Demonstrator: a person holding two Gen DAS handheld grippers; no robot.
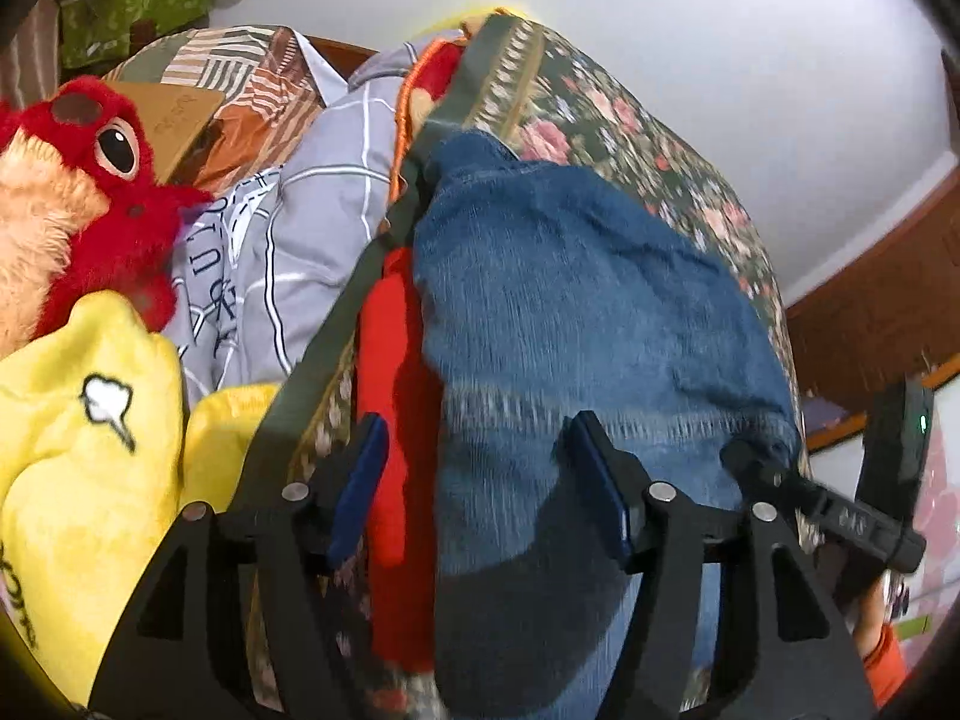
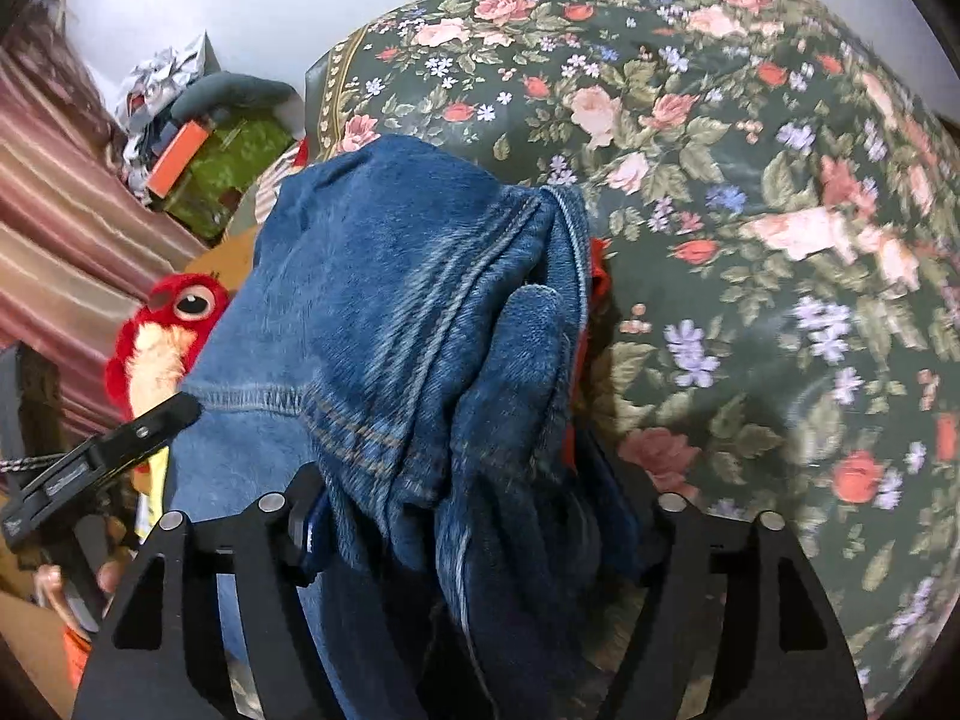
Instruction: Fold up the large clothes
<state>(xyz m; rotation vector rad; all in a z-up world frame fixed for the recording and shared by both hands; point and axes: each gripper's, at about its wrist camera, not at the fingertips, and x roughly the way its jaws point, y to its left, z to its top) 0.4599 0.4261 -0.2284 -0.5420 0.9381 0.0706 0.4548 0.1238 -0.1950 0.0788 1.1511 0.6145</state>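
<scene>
Blue jeans (image 1: 576, 300): heaped on floral bedcover (image 2: 750, 180). Left gripper (image 1: 480, 480): fingers spread, released, denim and red cloth (image 1: 396, 420) between them. Right gripper (image 2: 480, 516): clenched on bunched jeans, cloth draping over fingers.

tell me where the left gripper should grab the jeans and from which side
Probably the stitched hem band of the jeans, just ahead of the open left gripper. Come straight in along the fingers: the doubled hem is a firm flat edge. The right gripper looks bunched in the seam end, so a hem grip would spread the denim.
</scene>
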